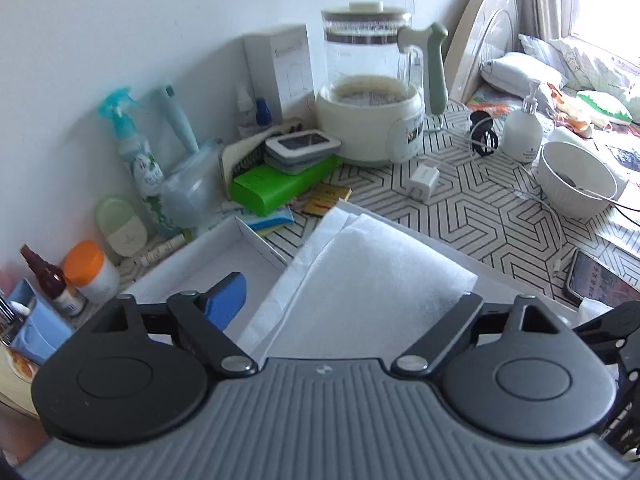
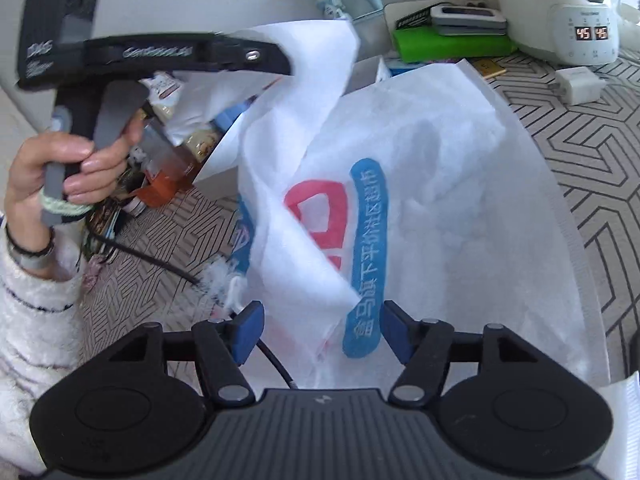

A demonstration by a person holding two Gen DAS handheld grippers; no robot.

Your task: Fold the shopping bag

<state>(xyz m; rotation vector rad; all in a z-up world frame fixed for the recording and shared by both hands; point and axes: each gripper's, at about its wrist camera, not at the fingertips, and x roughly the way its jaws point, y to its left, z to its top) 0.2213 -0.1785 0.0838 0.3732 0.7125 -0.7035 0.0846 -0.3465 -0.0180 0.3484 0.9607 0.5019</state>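
Bag: the white shopping bag (image 2: 432, 184) lies spread on the patterned table (image 2: 592, 168), a red and blue print facing up; one flap is folded over the print and part of the far edge is lifted off the table.
Bag seen from the left claw: plain white layers (image 1: 372, 280), partly lying over the corner of an open white box (image 1: 224, 248).
Right claw: the right claw (image 2: 322, 334) stands with its blue pads apart, low over the near edge of the bag; the cloth lies between the pads, which do not press on it.
Left claw: the left claw (image 1: 344, 304) is spread wide above the white layers; only its left blue pad shows, and nothing is pinched.
Left hand: in the right-wrist view a hand (image 2: 68, 172) in a fluffy white sleeve holds the left tool by its handle, its tip at the bag's raised corner.
Around: a glass kettle (image 1: 372, 92) on a cream base, a green box (image 1: 280, 184), a spray bottle (image 1: 132, 144), a white bowl (image 1: 576, 180), a white charger (image 1: 424, 180).
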